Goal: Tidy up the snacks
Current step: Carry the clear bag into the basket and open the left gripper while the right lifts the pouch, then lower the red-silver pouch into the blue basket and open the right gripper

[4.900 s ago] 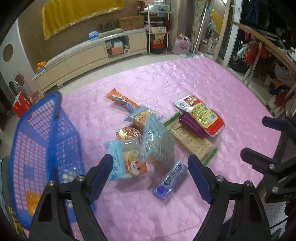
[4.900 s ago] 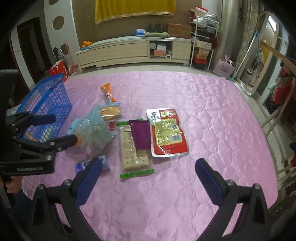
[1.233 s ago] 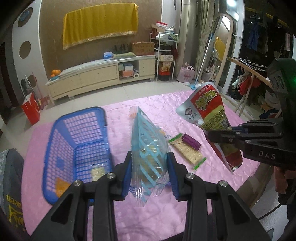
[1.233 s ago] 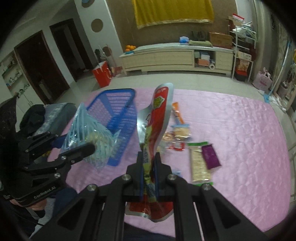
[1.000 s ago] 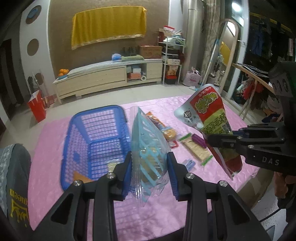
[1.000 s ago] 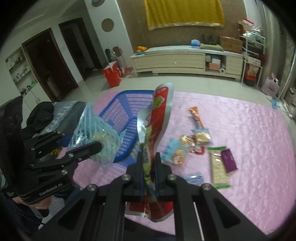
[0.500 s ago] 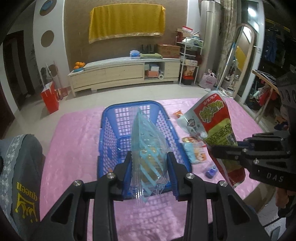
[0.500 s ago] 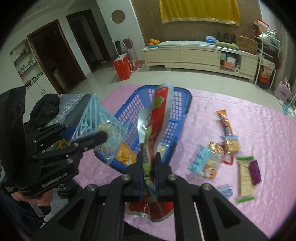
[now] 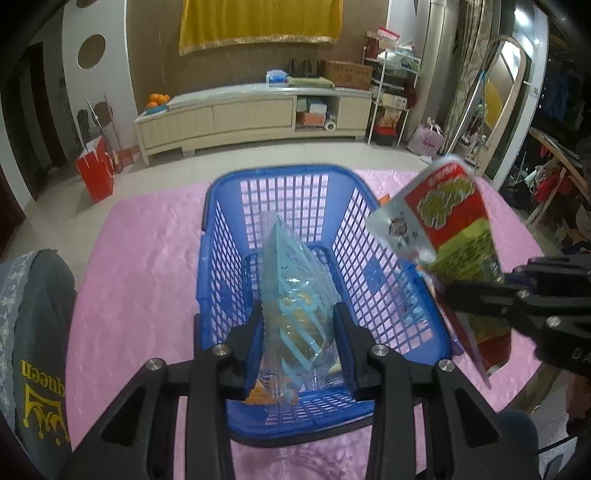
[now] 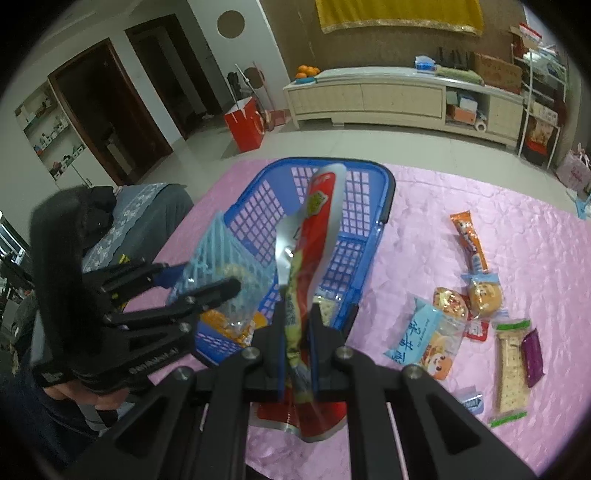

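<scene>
Left gripper (image 9: 298,338): clamped on a clear bag with light-blue stripes (image 9: 295,295), pads squeezing both sides, held right over the near end of the basket.
Right gripper (image 10: 297,334): jaws pinched tight on a flat red and silver pouch (image 10: 314,240), which sticks up edge-on and blocks most of the basket's middle in the right wrist view.
Blue basket (image 9: 218,236): sits on the pink quilted cover (image 9: 140,258); an orange packet (image 10: 218,319) and a cracker pack (image 10: 325,306) lie on its floor, partly hidden behind the held bags.
Loose snacks, right of the basket: a light-blue packet (image 10: 413,336), a round bun in clear wrap (image 10: 484,295), a green-edged cracker pack (image 10: 511,365) touching a purple bar (image 10: 532,354), a small blue wrapper (image 10: 472,402) nearest.
A bit farther: an orange stick pack (image 10: 469,236), apart from the basket.
Near left: a grey garment with yellow lettering (image 9: 33,350) at the cover's edge.
Far: a red box (image 9: 96,170) on the floor, a long cream cabinet (image 9: 251,114) with oranges (image 9: 159,99), a yellow cloth (image 9: 258,20) on the wall.
</scene>
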The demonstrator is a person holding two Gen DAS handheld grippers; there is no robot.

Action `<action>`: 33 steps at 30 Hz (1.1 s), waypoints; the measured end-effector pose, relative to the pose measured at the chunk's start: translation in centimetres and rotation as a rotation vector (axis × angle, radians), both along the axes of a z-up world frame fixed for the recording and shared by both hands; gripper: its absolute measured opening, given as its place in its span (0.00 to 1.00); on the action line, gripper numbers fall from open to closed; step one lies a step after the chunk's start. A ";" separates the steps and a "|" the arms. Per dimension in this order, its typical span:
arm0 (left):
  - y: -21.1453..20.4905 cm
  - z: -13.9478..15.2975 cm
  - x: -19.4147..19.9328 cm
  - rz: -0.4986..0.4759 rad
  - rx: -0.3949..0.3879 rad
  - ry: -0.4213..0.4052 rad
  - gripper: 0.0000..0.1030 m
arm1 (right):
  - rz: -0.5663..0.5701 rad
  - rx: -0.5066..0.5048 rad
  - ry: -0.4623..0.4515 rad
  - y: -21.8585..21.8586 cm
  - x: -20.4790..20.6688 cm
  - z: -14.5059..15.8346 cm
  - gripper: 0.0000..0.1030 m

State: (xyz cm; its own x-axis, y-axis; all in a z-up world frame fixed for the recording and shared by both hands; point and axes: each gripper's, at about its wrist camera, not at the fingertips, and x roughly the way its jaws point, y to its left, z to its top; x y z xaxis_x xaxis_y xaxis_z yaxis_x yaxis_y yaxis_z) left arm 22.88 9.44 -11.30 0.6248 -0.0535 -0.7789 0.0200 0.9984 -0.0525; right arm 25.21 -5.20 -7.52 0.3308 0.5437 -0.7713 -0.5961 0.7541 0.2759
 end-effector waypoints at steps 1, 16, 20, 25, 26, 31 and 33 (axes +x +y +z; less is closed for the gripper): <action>0.1 -0.4 0.3 0.000 0.002 0.013 0.33 | -0.002 -0.001 0.002 0.1 0.1 -0.1 0.13; 2.0 2.5 -1.8 0.017 -0.033 -0.067 0.60 | 0.000 -0.007 -0.034 0.4 -1.9 2.4 0.13; 2.5 3.3 -2.9 0.019 -0.010 -0.075 0.63 | 0.011 0.004 -0.044 1.2 -2.5 3.3 0.13; 3.4 3.7 -3.8 0.034 0.011 -0.083 0.70 | 0.037 -0.001 -0.048 2.8 -2.7 3.7 0.14; 3.7 3.8 -4.1 0.040 0.014 -0.089 0.70 | 0.042 -0.003 -0.048 2.9 -2.7 3.6 0.14; 5.0 3.3 -4.4 0.074 0.011 -0.081 0.70 | 0.065 0.001 -0.047 4.6 -2.0 3.4 0.14; 5.5 3.2 -4.4 0.085 0.015 -0.077 0.70 | 0.070 0.003 -0.037 5.3 -1.6 3.2 0.14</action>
